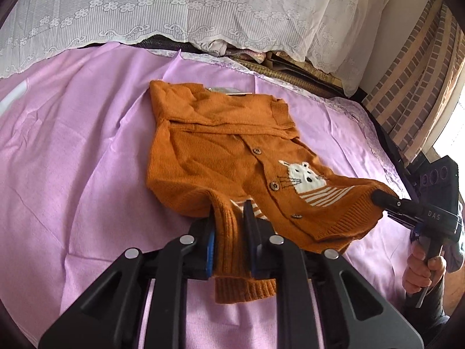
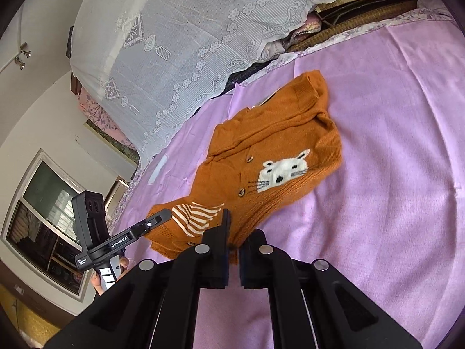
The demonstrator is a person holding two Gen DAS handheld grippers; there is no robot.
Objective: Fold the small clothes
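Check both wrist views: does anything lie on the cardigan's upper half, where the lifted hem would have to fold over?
Nothing visible does. Both grippers, left gripper and right gripper, are shut on the hem of the orange cardigan. Its upper half holds only its own folded sleeves; the purple sheet around it is bare.

Location type: a home bedroom. The work surface is a bed covered with a lilac sheet [image 1: 72, 160]. A white lace cover [image 2: 180, 46] with a floral pattern is draped over stacked bedding at the head of the bed. Painted walls, a framed window [image 2: 43, 218] and wall hooks [image 2: 21, 56] appear in the right wrist view. A brick wall [image 1: 418, 67] stands beside the bed in the left wrist view.
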